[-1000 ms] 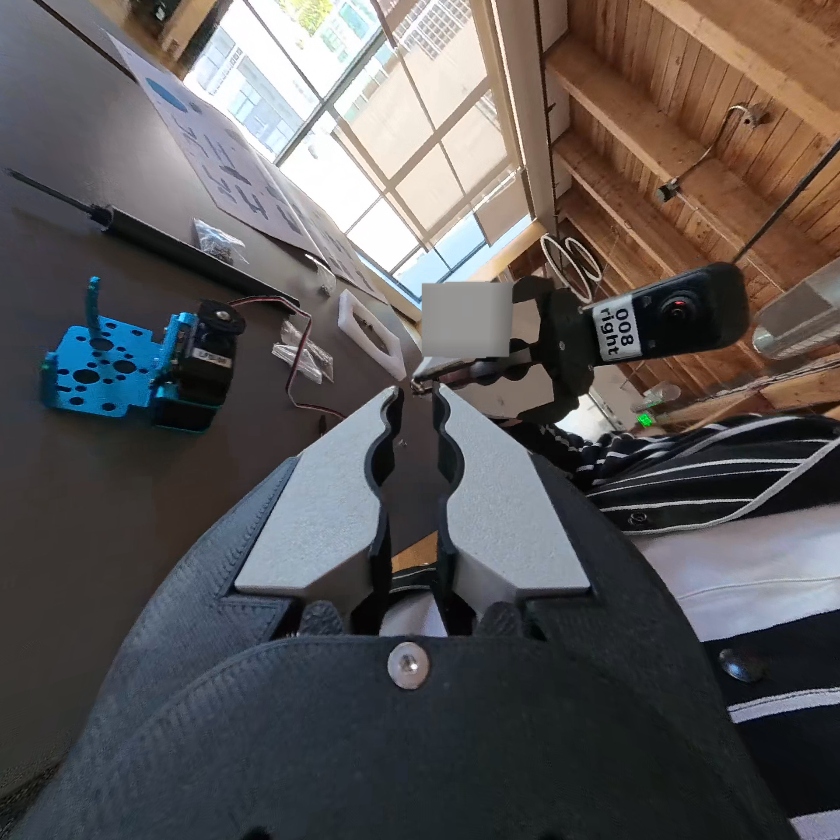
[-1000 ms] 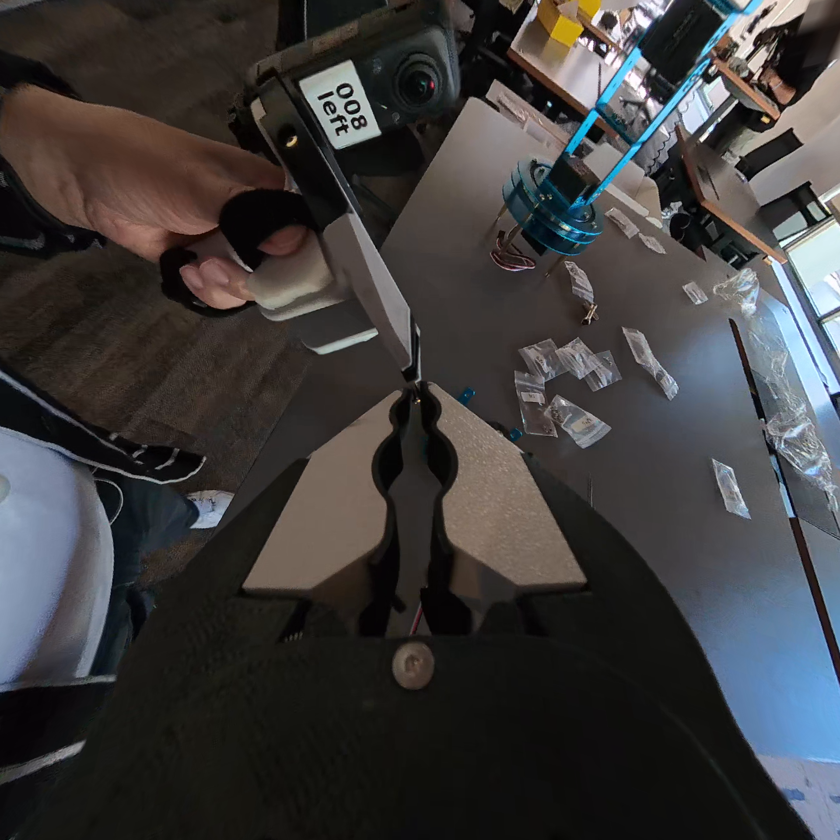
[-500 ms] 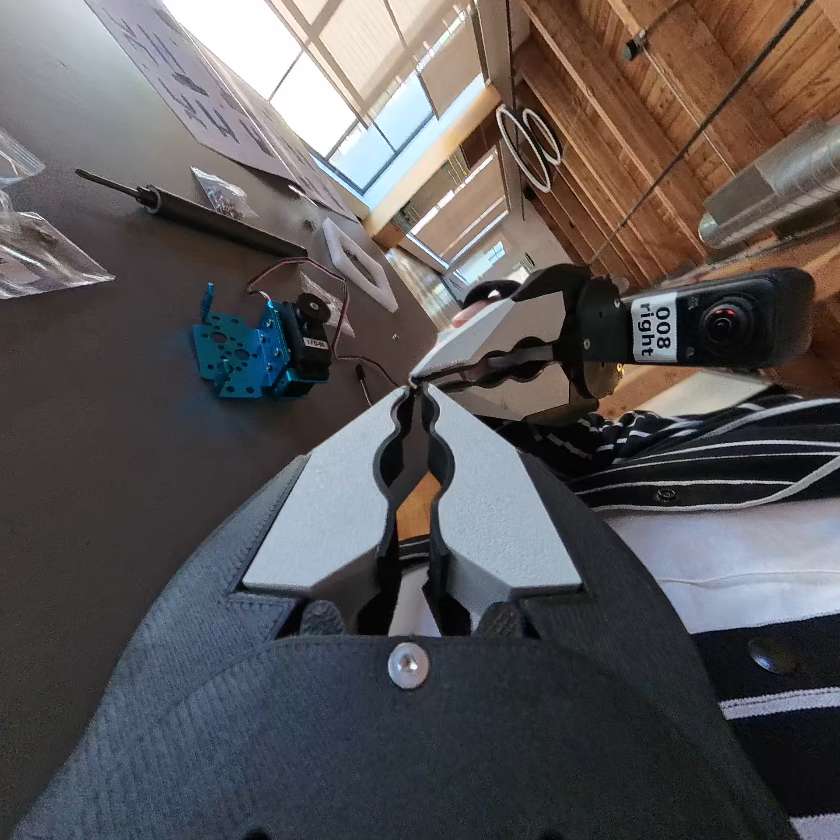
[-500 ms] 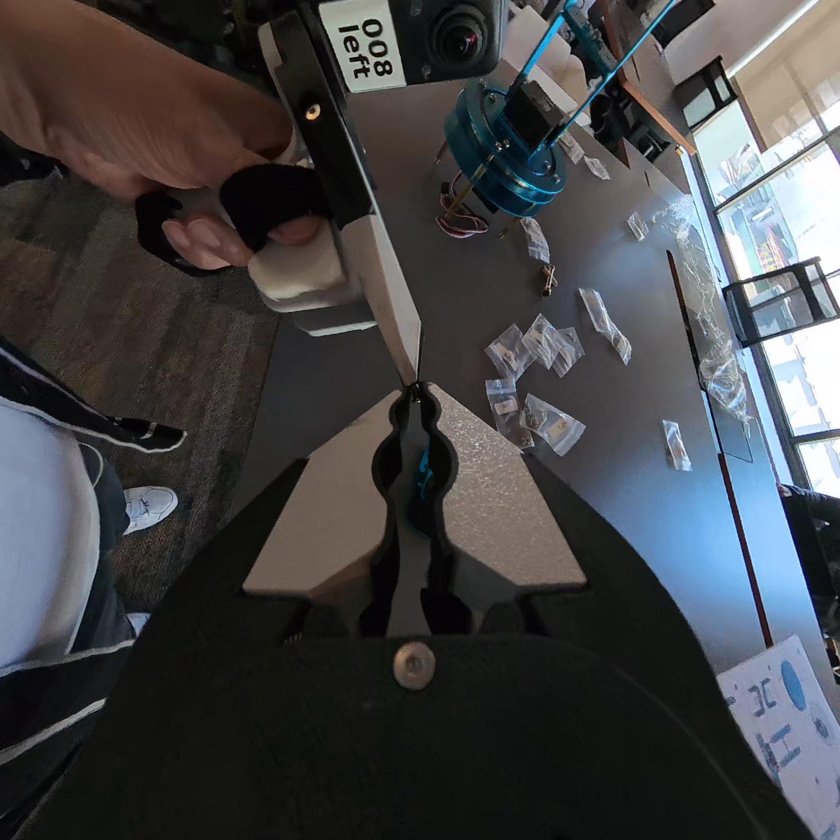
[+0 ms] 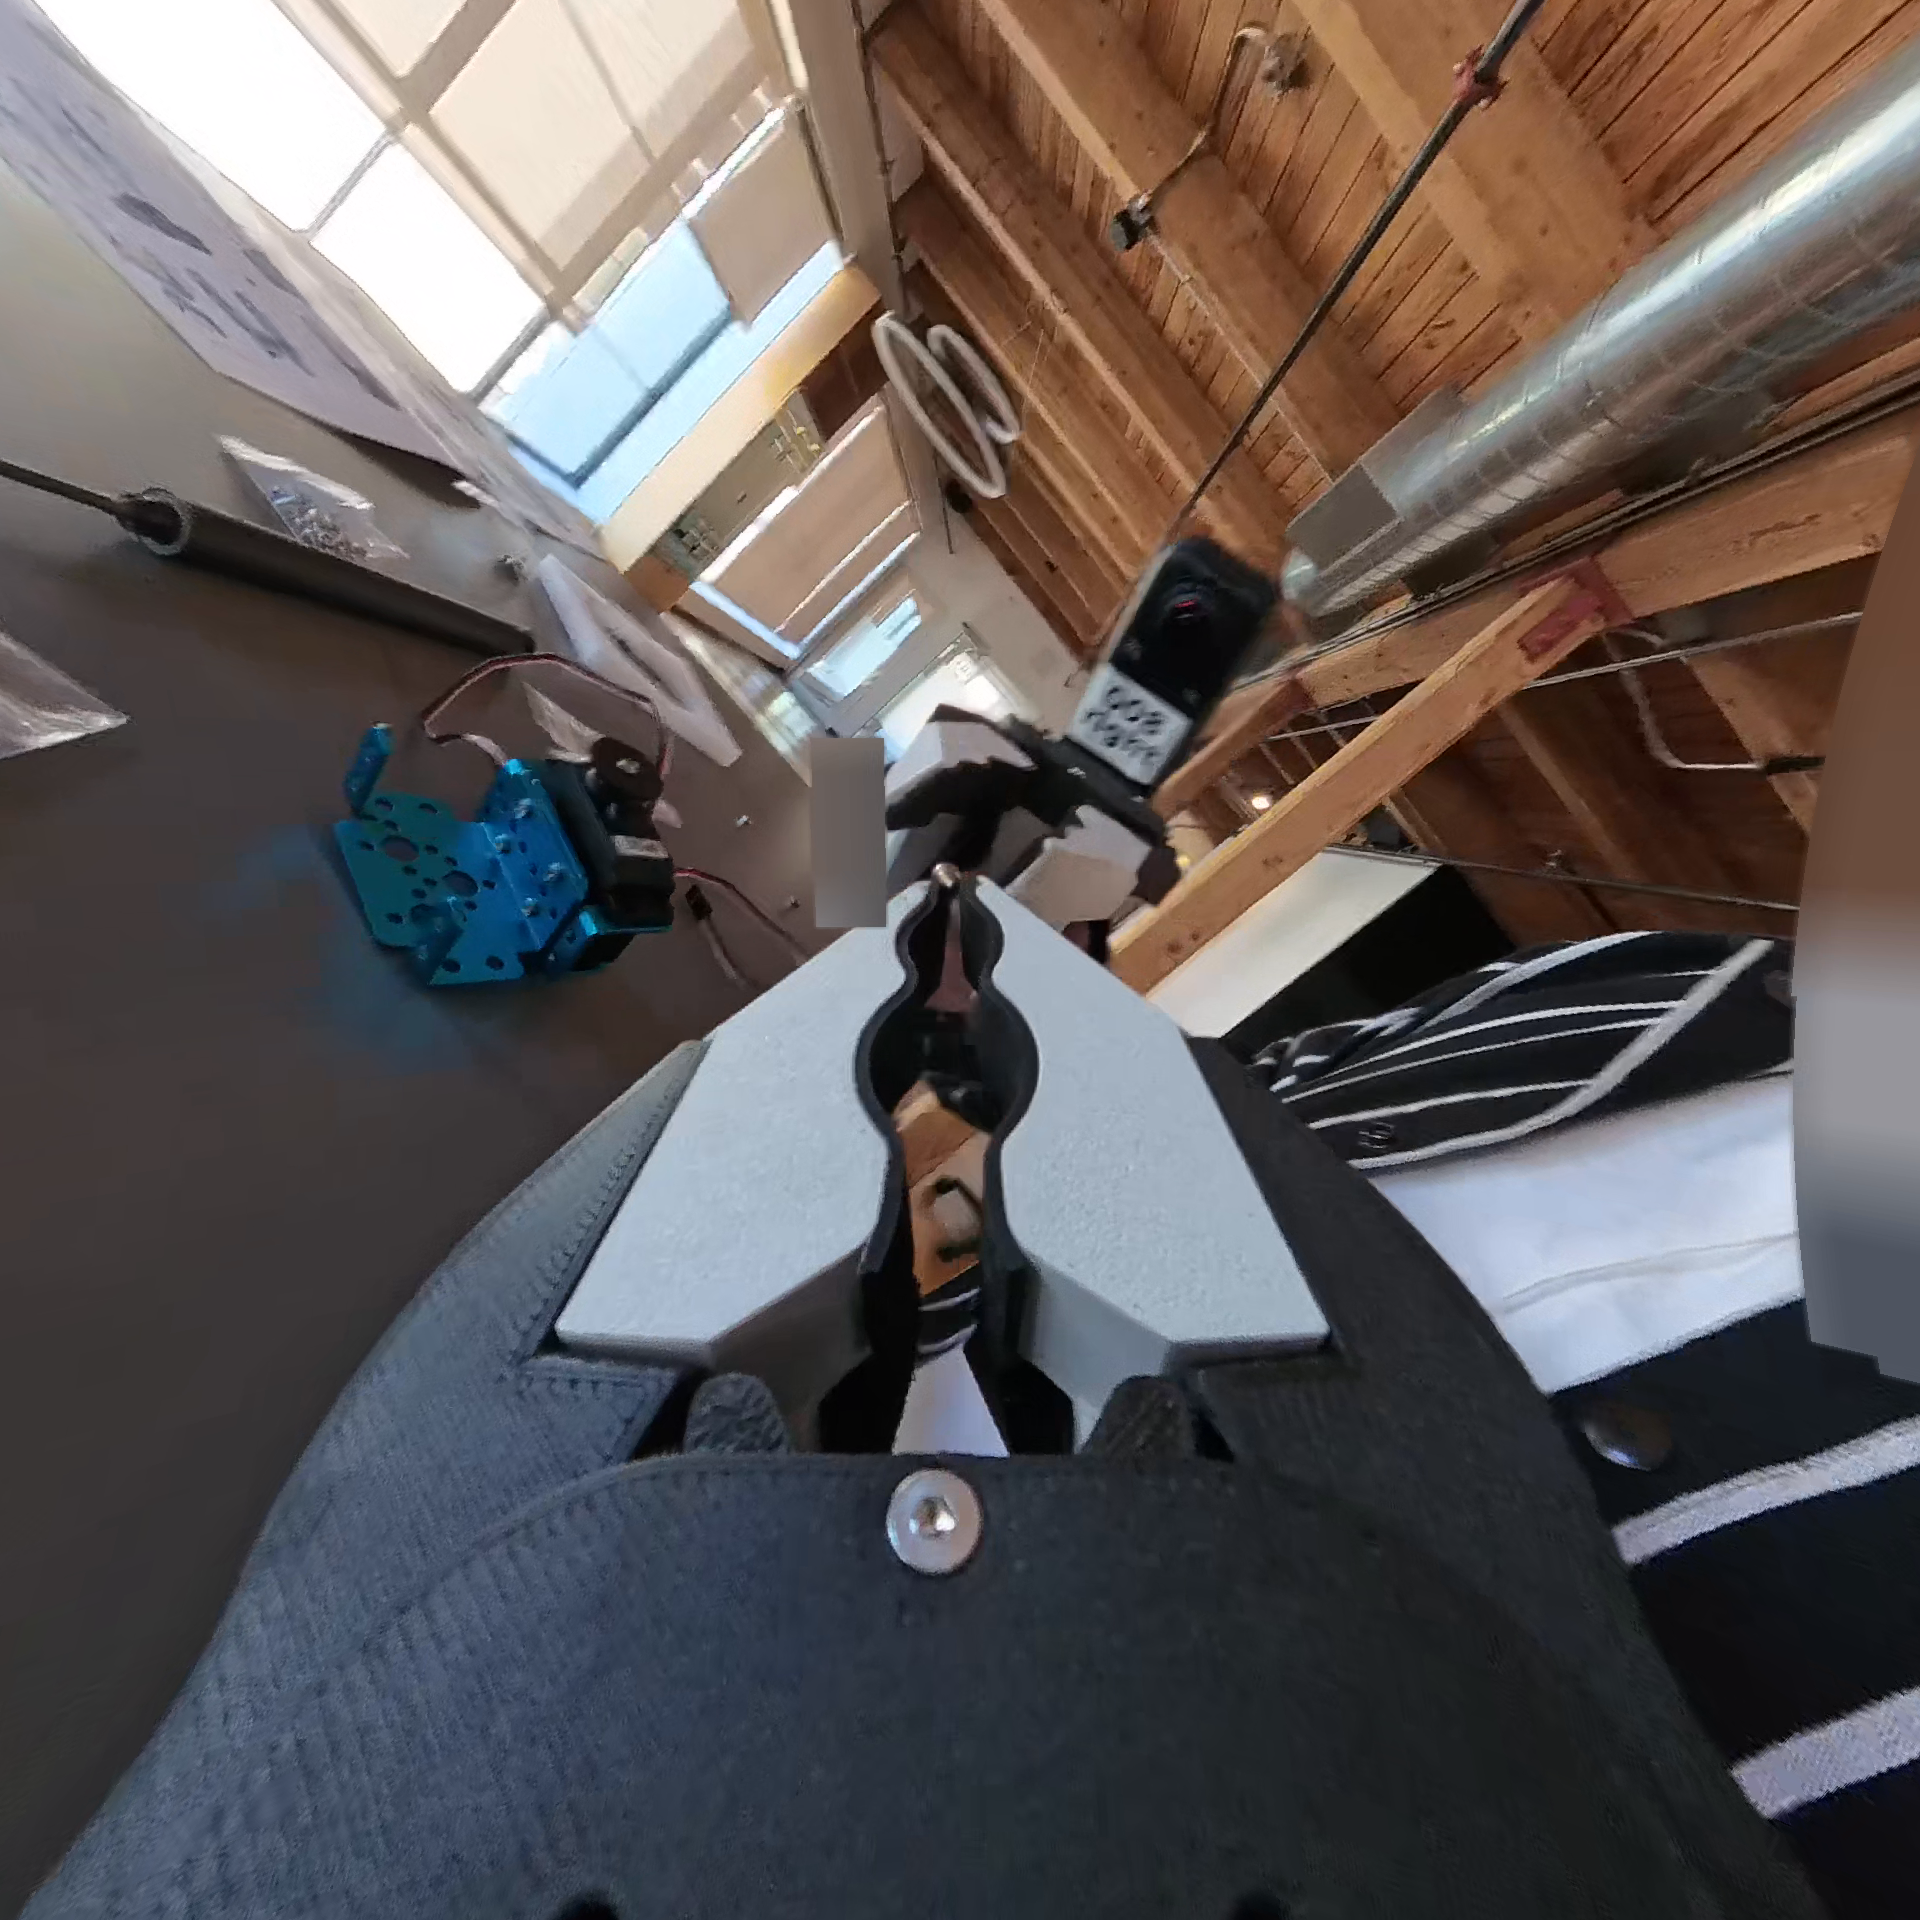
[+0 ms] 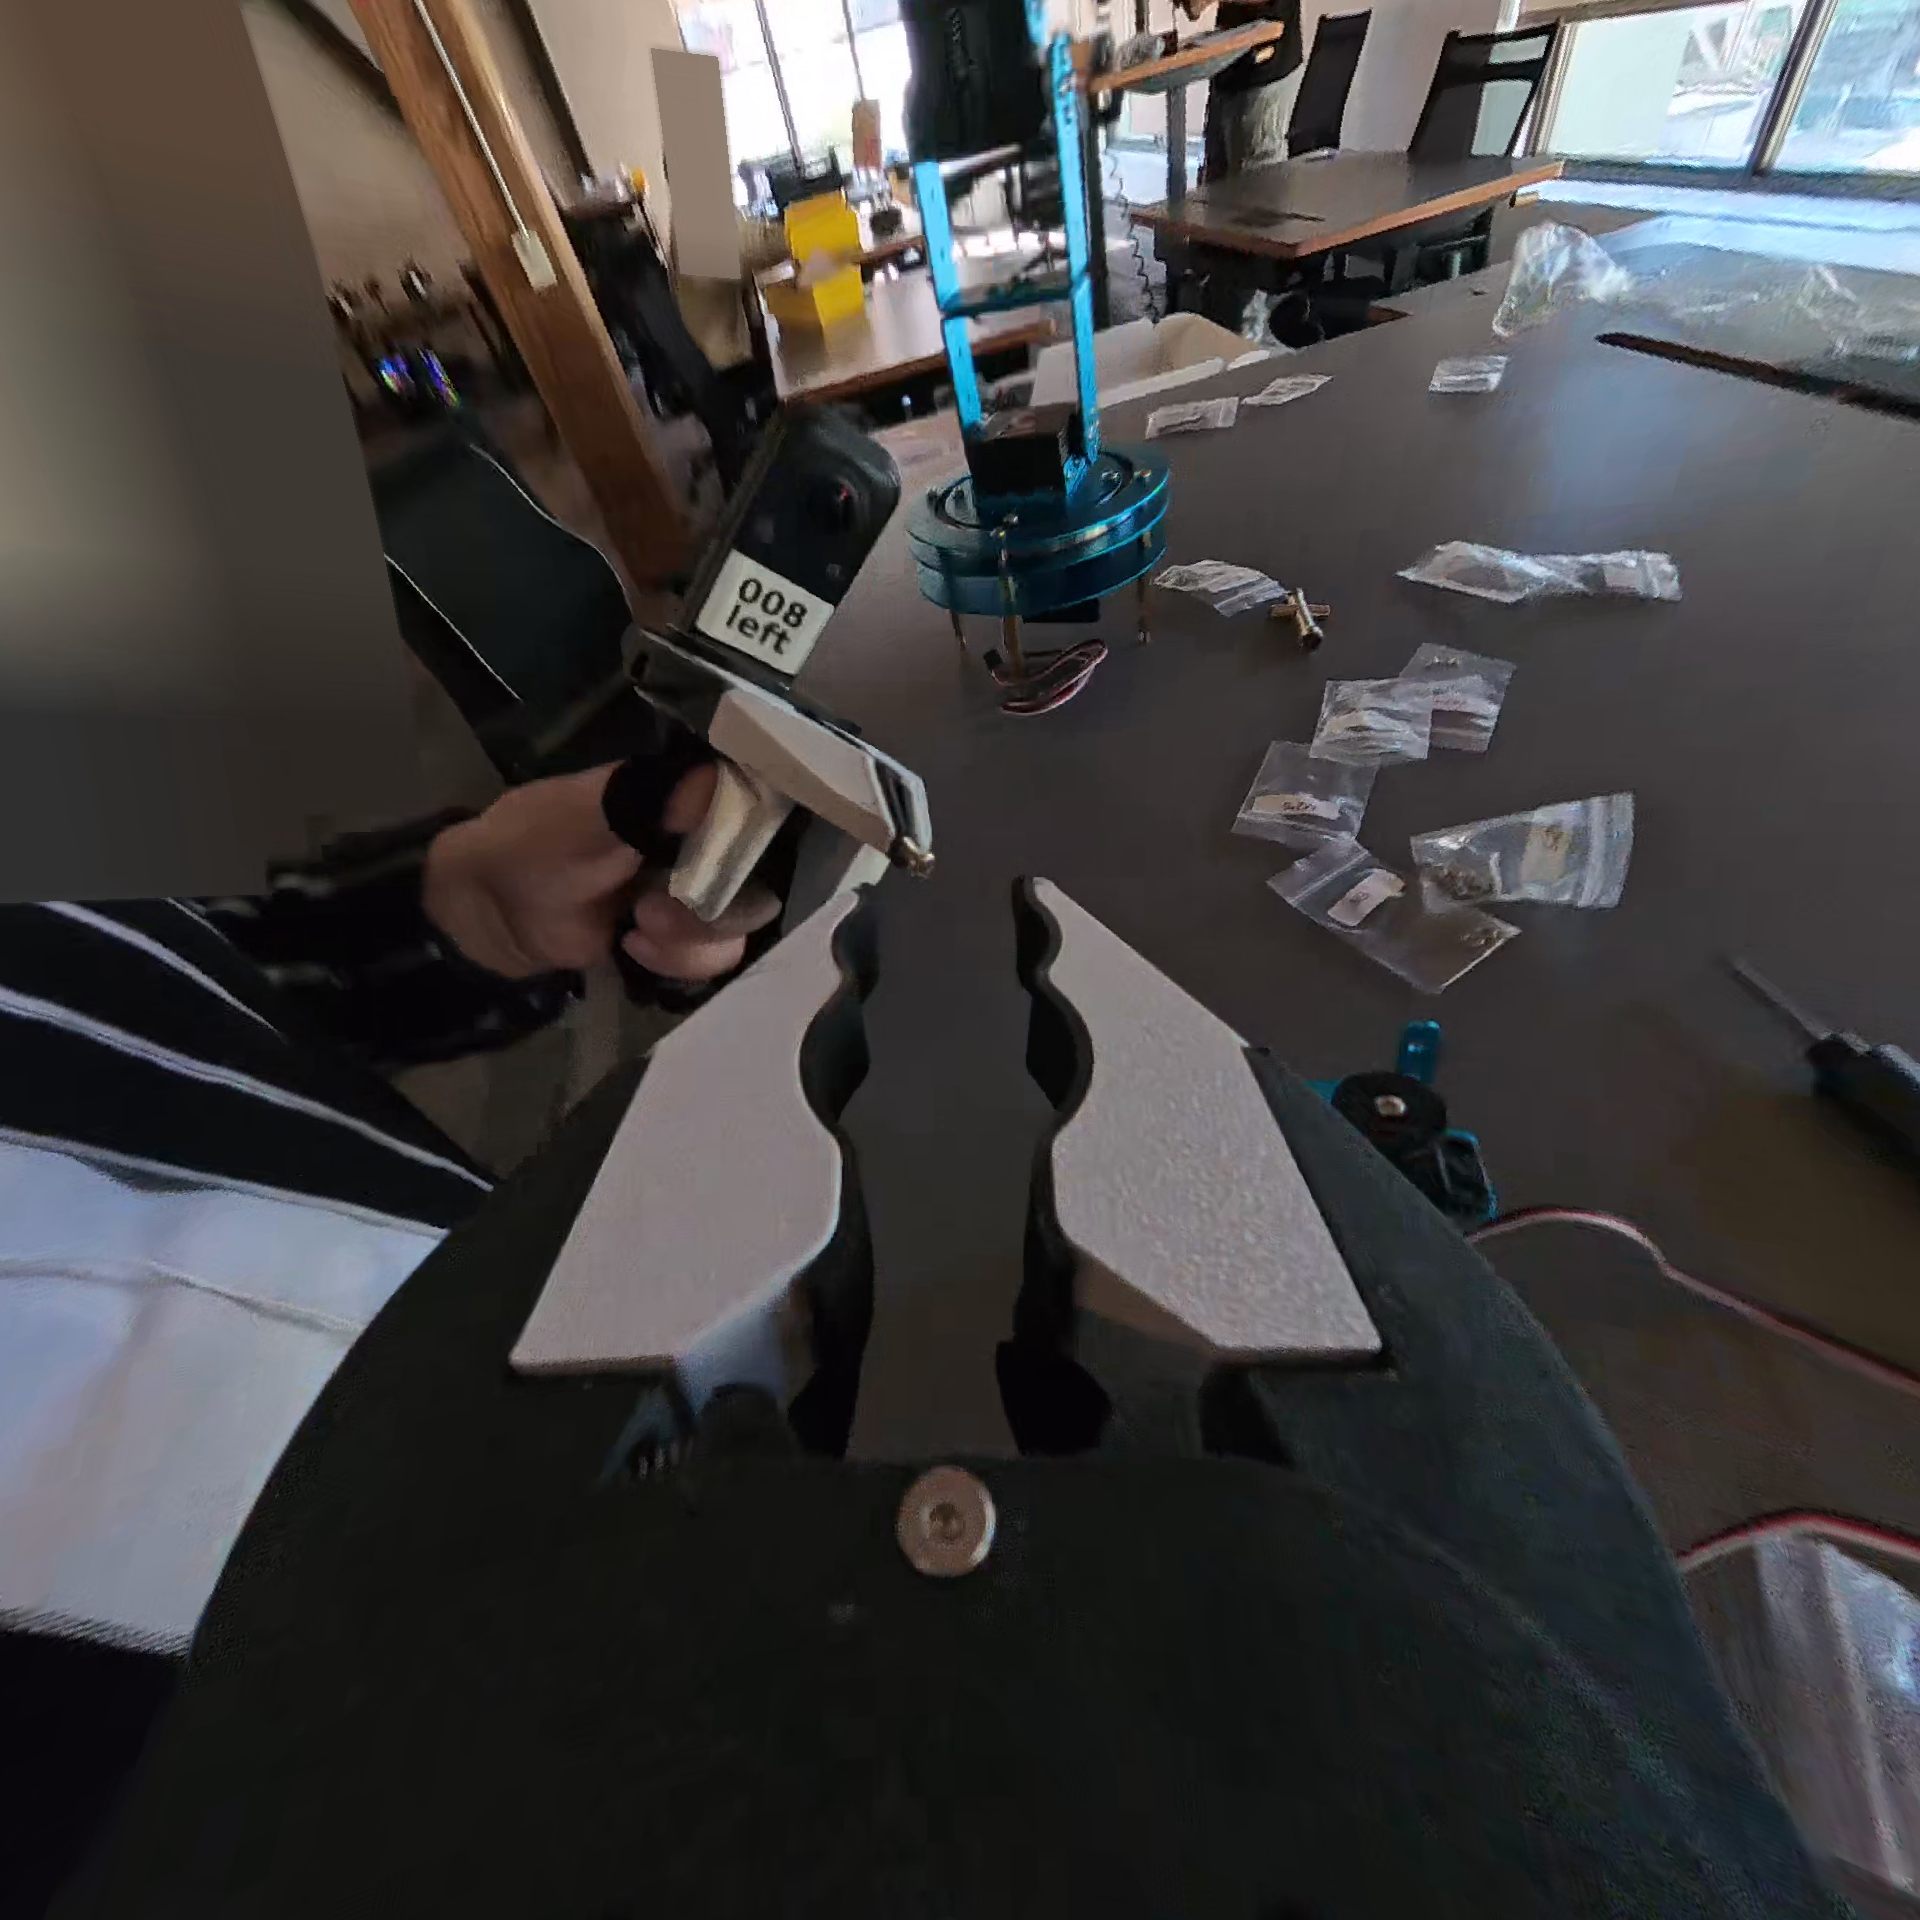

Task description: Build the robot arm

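Pinching a small metal screw (image 5: 943, 876) at their very tips, the left tongs (image 5: 951, 904) are closed down on it, its rounded head poking out just past the fingertips. In the right wrist view the same screw (image 6: 914, 856) shows at the end of the left tongs (image 6: 902, 826), held in the air above the dark counter (image 6: 1558, 1039), its long axis running roughly along the fingers and aimed toward the right tongs.

The right tongs (image 6: 940, 904) stand wide apart with nothing between them; their left fingertip lies just beside the screw, apart from it, so the screw sits a little left of their gap. A hand (image 6: 551, 883) grips the left handle.

Farther out on the counter, a blue bracket with a black servo (image 5: 499, 862) and its wire lies to the left tongs' left. Small clear bags of parts (image 6: 1455, 831) are scattered ahead of the right tongs, and a blue round base with upright rails (image 6: 1039, 509) stands beyond them. A dark screwdriver (image 6: 1849, 1070) lies at the right edge.
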